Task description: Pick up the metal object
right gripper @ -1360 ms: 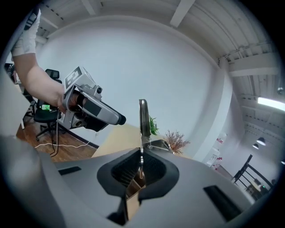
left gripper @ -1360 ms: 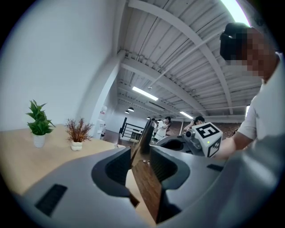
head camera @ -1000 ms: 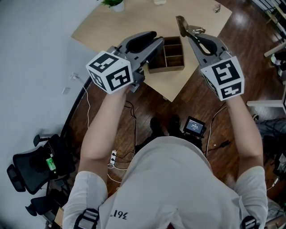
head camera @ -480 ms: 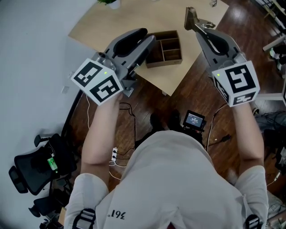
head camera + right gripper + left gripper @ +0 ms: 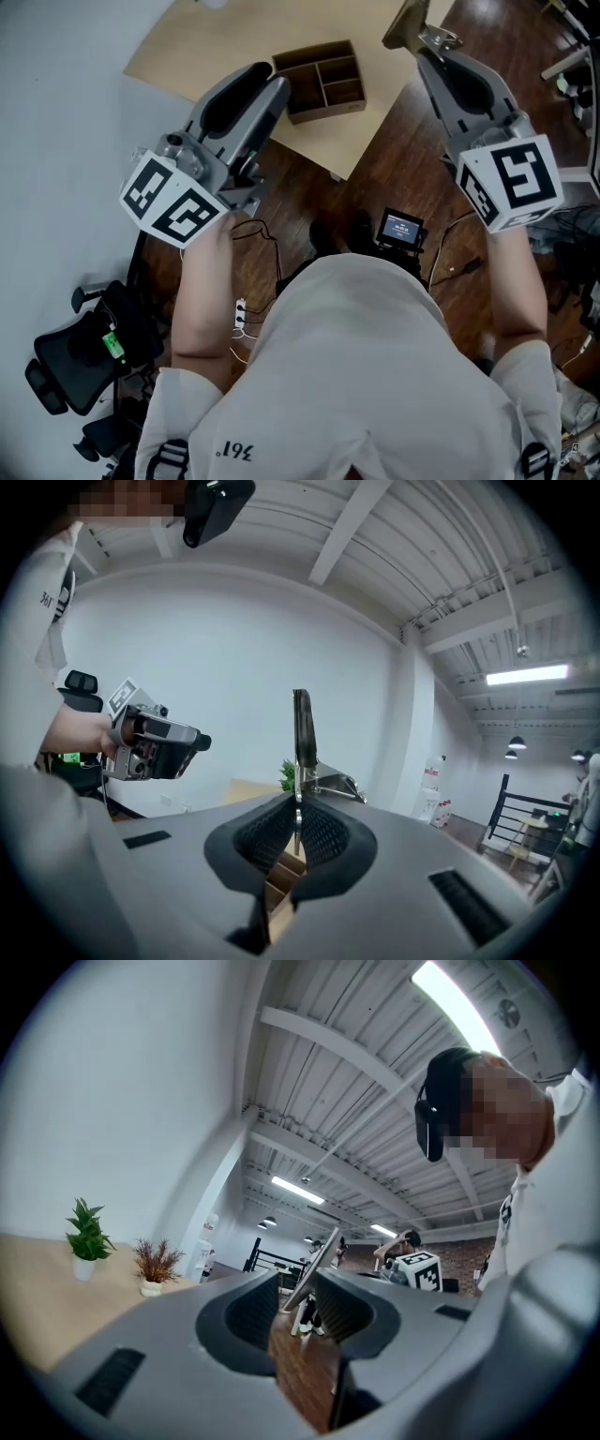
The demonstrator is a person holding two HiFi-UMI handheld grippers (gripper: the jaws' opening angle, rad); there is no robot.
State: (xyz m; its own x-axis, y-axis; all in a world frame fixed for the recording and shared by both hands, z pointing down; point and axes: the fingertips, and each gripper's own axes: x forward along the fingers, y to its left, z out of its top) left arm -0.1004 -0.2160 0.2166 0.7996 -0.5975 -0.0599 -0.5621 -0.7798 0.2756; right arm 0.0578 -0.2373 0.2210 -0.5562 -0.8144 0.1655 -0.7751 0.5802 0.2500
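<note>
Seen from above, a person in a white shirt holds a gripper in each hand above a dark wooden floor. At far left a black office chair [image 5: 70, 352] stands on the floor. The left gripper [image 5: 278, 86] points towards a pale wooden table [image 5: 225, 42]. In its own view its tongs [image 5: 298, 1305] are spread a little, with only the room showing through the gap. On the table, just beyond that gripper's tip, sits a compartmented wooden box [image 5: 323, 80]. A small lit screen [image 5: 398, 228] lies on the floor in front of the person. At right, the right gripper [image 5: 427, 45] is raised off the table's corner. Its tongs [image 5: 296, 834] are pressed onto the metal object [image 5: 302, 726], a thin dark blade standing upright with a shiny bracket at its side. The metal object [image 5: 406, 25] juts beyond the gripper's tip, clear of the table.
</note>
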